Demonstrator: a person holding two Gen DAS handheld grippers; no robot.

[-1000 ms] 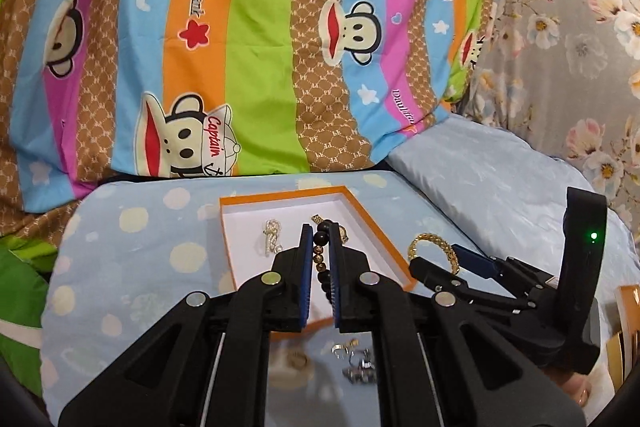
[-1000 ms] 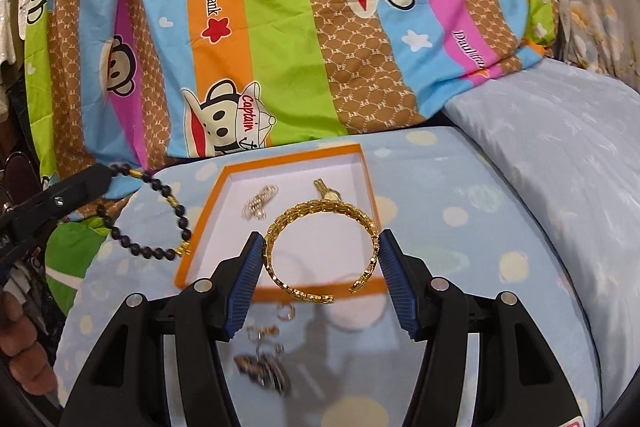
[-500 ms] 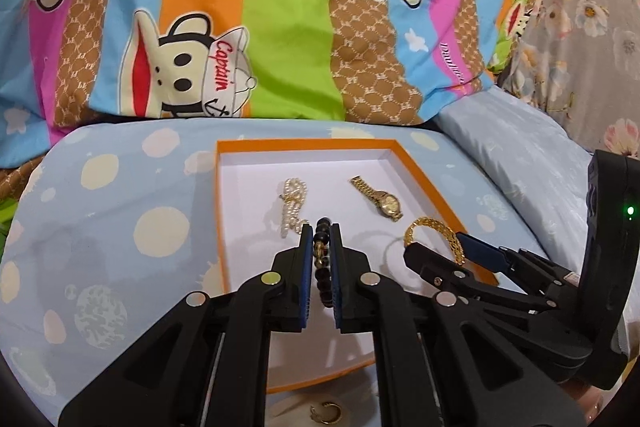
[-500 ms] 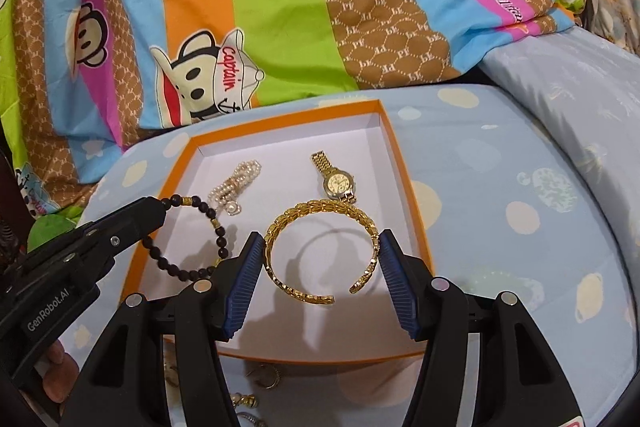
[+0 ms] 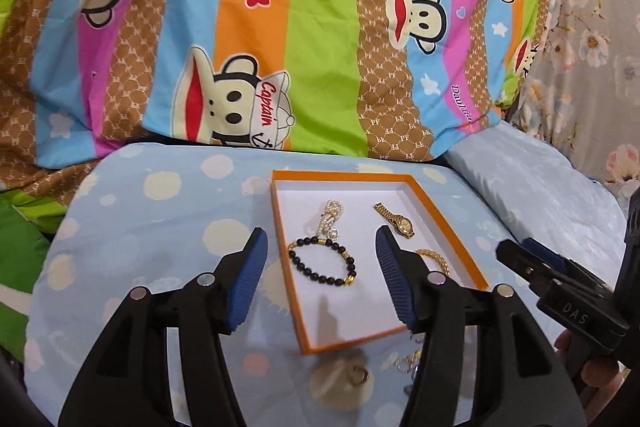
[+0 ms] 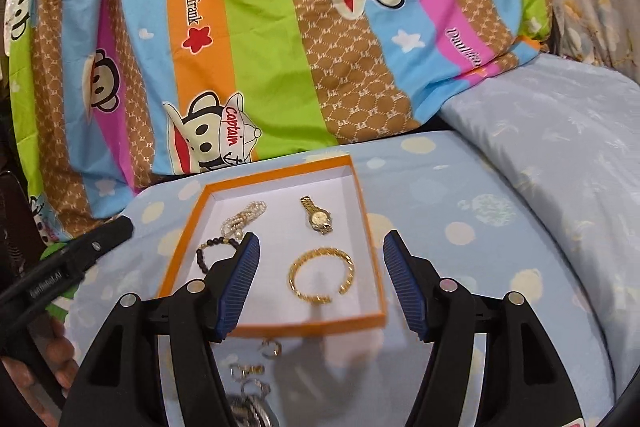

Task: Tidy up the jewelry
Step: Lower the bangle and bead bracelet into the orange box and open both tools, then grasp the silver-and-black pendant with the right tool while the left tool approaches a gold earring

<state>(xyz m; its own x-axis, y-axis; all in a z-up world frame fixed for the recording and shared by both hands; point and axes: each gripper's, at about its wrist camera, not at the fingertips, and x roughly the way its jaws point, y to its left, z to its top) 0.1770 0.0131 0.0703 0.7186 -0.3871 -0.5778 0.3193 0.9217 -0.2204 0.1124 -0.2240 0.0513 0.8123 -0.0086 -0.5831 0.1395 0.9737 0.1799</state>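
Both grippers, left [image 5: 318,255] & right [image 6: 321,259], wide, empty; bead bracelet [image 5: 322,263], bangle [image 6: 320,279] in tray [image 6: 312,327]; small rings [image 6: 256,371], prob, outside

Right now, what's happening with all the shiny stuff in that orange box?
Someone is tidying jewelry with two hand-held grippers. The orange box holds a black bead bracelet, gold bangle, gold watch and pearl piece. The left gripper and right gripper hover open, holding nothing. A few small rings wait outside the box.
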